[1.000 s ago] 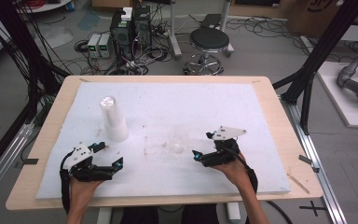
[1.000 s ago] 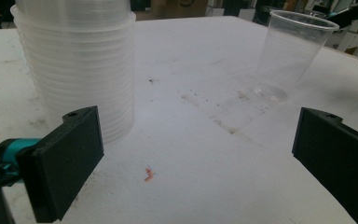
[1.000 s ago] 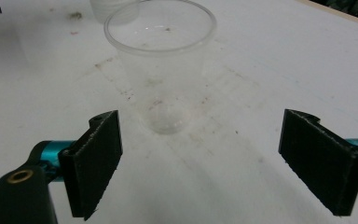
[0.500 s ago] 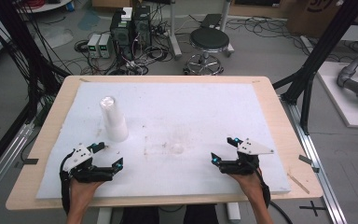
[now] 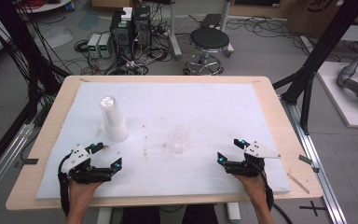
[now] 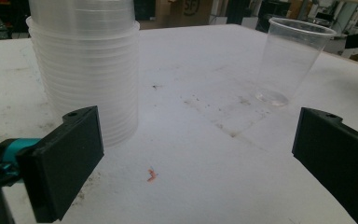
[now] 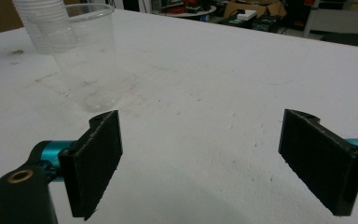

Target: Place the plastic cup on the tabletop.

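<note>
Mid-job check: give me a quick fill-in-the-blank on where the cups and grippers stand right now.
1. The stack of cups stands nearest the ____ gripper.
2. The single clear cup stands upright and is ____ inside.
3. The right gripper has its jaws ____.
4. Both grippers rest over the ____ table cover.

Missing words: left; empty; open; white

Table point(image 5: 279, 116), wood rim, white sheet point(image 5: 205, 112) over most of top. Cup stack point(image 5: 112, 119) stands mouth-down on sheet, left side. Single clear cup point(image 5: 177, 147) upright, right of stack and nearer the person, well apart from it. Brown stains point(image 5: 161, 140) on sheet between stack and cup. Small orange scrap point(image 6: 152, 175) near stack base.
</note>
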Motion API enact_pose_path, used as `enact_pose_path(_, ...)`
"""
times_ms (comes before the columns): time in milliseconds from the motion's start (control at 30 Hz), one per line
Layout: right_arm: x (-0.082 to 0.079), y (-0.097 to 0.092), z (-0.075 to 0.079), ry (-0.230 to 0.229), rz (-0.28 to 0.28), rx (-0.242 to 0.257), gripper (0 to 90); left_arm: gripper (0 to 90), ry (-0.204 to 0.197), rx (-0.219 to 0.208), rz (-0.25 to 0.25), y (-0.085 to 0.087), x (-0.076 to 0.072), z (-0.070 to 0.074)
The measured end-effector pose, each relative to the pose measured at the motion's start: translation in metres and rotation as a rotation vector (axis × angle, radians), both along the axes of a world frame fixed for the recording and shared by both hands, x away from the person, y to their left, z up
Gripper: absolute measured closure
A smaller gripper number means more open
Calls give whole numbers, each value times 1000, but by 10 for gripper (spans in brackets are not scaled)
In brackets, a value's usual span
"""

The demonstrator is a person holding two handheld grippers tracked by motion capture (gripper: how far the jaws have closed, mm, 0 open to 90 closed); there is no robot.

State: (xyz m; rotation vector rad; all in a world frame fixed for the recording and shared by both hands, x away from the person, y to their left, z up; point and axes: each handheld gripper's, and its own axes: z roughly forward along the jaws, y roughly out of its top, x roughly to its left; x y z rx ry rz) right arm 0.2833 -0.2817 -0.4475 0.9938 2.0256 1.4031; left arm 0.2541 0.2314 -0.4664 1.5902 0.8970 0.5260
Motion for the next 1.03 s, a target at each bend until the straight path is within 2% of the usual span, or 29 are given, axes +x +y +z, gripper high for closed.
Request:
enact_pose_path(167, 1, 0, -1, -11, -1, -14, 134, 18, -6, 6, 0, 0, -1, 0)
enact_pose_path(233, 1, 0, -1, -1, -3, -5, 134, 18, -6, 3, 1, 0, -1, 0)
enact_pose_path(433, 1, 0, -1, -14, -5, -9, 134, 18, -10, 5, 2, 0, -1, 0)
enact_pose_path(667, 2, 0, -3, -8, -5, -7, 134, 18, -11, -7, 12, 1, -2, 0)
enact_pose_path(867, 2, 1, -3, -3, -7, -18, 134, 18, -13, 0, 11, 1, -2, 0)
enact_pose_path(1033, 0, 1, -3, -9, -8, -13, 134, 18, -24, -1, 28, 1, -3, 0)
